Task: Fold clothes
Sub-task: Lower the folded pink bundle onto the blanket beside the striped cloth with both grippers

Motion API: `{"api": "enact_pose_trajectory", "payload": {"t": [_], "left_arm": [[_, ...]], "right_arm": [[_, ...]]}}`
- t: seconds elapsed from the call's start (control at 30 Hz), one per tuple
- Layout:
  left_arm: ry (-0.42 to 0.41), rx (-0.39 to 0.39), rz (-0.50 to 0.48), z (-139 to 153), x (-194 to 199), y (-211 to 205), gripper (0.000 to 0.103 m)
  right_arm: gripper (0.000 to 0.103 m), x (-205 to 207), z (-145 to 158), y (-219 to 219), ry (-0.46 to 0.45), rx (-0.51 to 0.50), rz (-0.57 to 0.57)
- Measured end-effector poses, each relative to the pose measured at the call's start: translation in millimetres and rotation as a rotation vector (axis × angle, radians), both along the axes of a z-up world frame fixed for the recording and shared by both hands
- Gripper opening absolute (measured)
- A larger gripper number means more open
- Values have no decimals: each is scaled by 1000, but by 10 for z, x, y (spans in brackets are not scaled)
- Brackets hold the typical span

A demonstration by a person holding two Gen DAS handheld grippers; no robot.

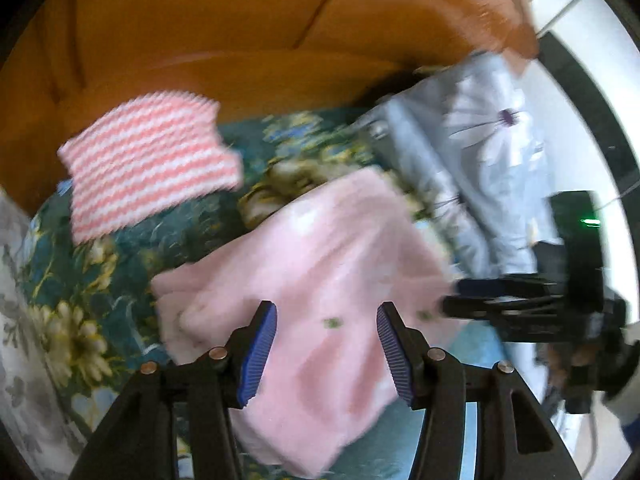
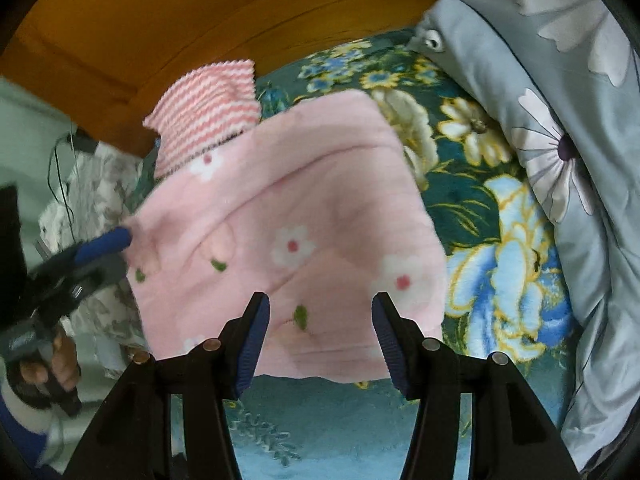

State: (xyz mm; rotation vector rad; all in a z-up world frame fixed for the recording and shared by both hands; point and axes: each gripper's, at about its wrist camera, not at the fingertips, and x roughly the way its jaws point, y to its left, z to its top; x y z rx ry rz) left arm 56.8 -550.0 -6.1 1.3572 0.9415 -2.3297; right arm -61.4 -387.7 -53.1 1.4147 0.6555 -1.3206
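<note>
Both tongs, left gripper and right gripper, spread above folded pink cloth on bed, gripping nothing

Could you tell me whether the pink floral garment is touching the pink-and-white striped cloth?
Cannot tell. In the right wrist view the pink floral garment overlaps the striped cloth; the left wrist view is too blurred to show it.

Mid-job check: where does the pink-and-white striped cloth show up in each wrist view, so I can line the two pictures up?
Left wrist view: the striped cloth lies upper left, on the floral bedspread, apart from the pink floral garment.
Right wrist view: the striped cloth sits upper centre-left, its lower edge meeting the pink floral garment.
Shared landmark: the orange wooden headboard behind the cloth.
</note>
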Motion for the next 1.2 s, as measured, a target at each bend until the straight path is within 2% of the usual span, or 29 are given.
{"api": "enact_pose_trajectory", "payload": {"t": [0.13,0.27,0.43,0.73,0.9,1.1,1.2], "left_arm": [[-33,17,32,-270,86,-173,56],[-11,35,46,-380,136,-250,56],[18,95,99,-567,202,-383,56],[9,52,40,-656,161,-374,56],[6,64,63,-518,144,-374,56],[37,2,85,-208,284,-90,57],[22,-23,102,-155,407,127,63]], "right_arm": [[55,-32,-121,51,49,16,-17],[55,-106,-289,131,39,40,-62],[55,-151,-494,217,26,64,-105],[59,-181,-731,259,-3,90,-164],[60,-154,-653,229,14,100,-160],[60,-34,-358,316,44,46,-146],[60,97,-275,420,49,27,-142]]}}
